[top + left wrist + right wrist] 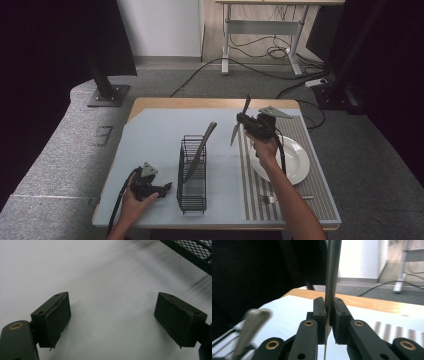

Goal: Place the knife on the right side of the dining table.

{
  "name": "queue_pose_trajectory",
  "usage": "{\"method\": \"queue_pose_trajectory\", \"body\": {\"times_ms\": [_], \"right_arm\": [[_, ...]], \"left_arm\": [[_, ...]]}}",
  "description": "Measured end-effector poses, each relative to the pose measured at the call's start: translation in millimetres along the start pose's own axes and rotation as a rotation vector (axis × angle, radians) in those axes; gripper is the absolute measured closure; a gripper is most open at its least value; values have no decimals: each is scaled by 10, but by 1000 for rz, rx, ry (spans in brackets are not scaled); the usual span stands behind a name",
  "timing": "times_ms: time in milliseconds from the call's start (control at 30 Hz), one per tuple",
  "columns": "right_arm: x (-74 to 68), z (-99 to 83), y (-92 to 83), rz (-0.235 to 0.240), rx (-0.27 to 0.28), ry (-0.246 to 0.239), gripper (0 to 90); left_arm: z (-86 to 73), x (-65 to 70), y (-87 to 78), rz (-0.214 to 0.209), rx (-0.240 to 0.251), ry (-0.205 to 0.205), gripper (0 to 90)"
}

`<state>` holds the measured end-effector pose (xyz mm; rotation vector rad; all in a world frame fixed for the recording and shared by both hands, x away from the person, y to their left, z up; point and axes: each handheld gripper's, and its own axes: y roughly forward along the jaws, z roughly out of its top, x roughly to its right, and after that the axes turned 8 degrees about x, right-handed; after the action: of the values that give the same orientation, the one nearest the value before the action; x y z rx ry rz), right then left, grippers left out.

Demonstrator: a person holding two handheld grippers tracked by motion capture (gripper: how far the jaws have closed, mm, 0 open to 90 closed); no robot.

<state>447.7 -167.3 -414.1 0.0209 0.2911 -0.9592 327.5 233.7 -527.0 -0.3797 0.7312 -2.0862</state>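
A white plate (295, 161) lies on a striped mat (320, 200) just right of the right fingers. A fork (272, 199) rests on that mat, nearer than the fingers. A desk (265, 25) stands far beyond them, cables (260, 47) under it.

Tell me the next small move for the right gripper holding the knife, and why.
Probably carry it left and down toward the black wire cutlery rack, blade down. The right gripper is shut on the silver table knife, held in the air between the rack and the white round plate; one dark-handled utensil already stands in the rack.
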Motion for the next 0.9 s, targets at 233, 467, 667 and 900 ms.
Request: {"method": "queue_pose_trajectory", "body": {"times_ms": [233, 467, 667, 900], "right_arm": [[239, -27, 138, -75, 3, 14, 828], [354, -37, 249, -101, -6, 3, 828], [412, -33, 318, -115, -13, 0, 827], [562, -27, 405, -146, 2, 10, 827]], "left_arm": [[0, 0, 0, 0, 0, 0, 131], [0, 0, 0, 0, 0, 0, 131], [0, 0, 0, 0, 0, 0, 131], [0, 1, 0, 1, 0, -1, 131]]}}
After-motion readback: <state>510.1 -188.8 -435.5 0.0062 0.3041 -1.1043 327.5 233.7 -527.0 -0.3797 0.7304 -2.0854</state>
